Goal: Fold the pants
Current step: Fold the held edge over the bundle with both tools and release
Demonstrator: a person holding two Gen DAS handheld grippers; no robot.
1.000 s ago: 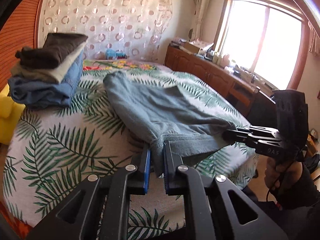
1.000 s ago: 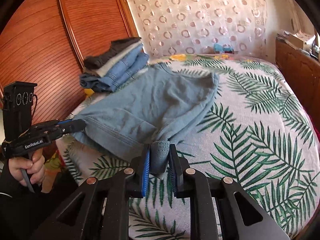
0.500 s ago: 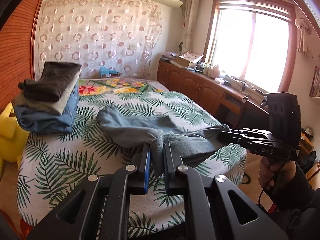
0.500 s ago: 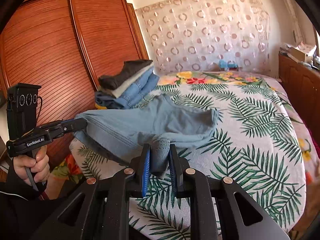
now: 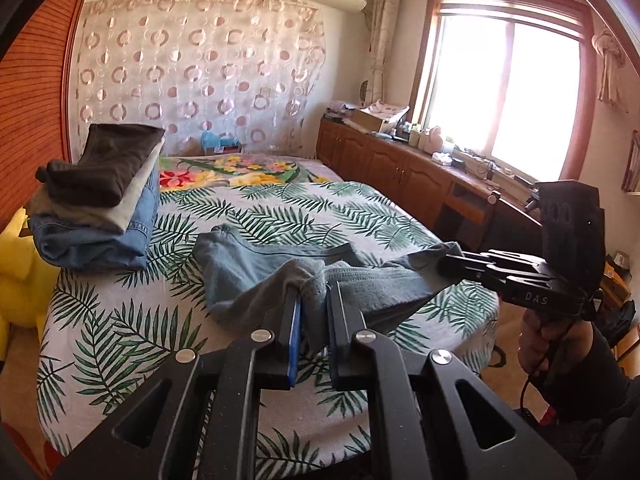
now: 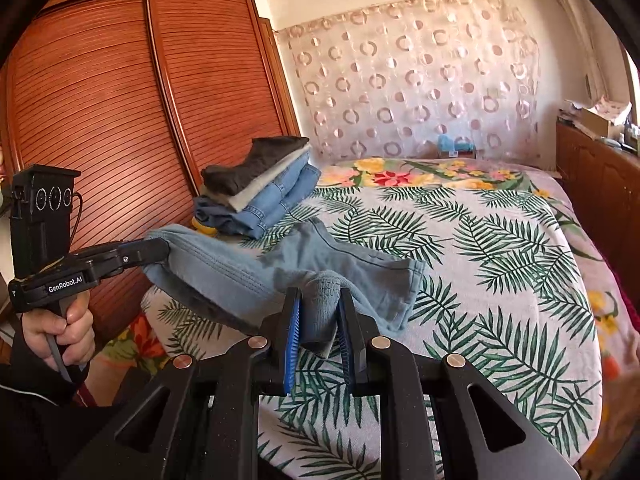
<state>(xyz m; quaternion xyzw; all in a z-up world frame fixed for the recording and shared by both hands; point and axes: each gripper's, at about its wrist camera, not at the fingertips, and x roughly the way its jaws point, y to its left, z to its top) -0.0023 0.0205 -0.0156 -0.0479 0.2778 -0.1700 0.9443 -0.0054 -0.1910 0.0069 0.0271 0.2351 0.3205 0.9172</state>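
Observation:
Light blue-grey pants [image 5: 256,268] hang between my two grippers above the near edge of the bed; their far part still lies on the bedspread. They also show in the right wrist view [image 6: 248,276]. My left gripper [image 5: 312,300] is shut on one bunched corner of the near edge. My right gripper [image 6: 318,308] is shut on the other corner. Each gripper shows in the other's view: the right one [image 5: 452,266] at the right, the left one [image 6: 160,250] at the left, both clamping cloth.
A stack of folded clothes [image 5: 100,196] sits on the bed's far left [image 6: 260,184]. The palm-leaf bedspread [image 5: 304,208] covers the bed. A wooden wardrobe [image 6: 120,120] stands at the left, a wooden cabinet [image 5: 400,172] under the window at the right. A yellow object [image 5: 16,256] lies left of the bed.
Both grippers have risen and pulled back toward the bed's near edge with the pants. The cloth has lifted off the bed and bunched; less of it lies flat.

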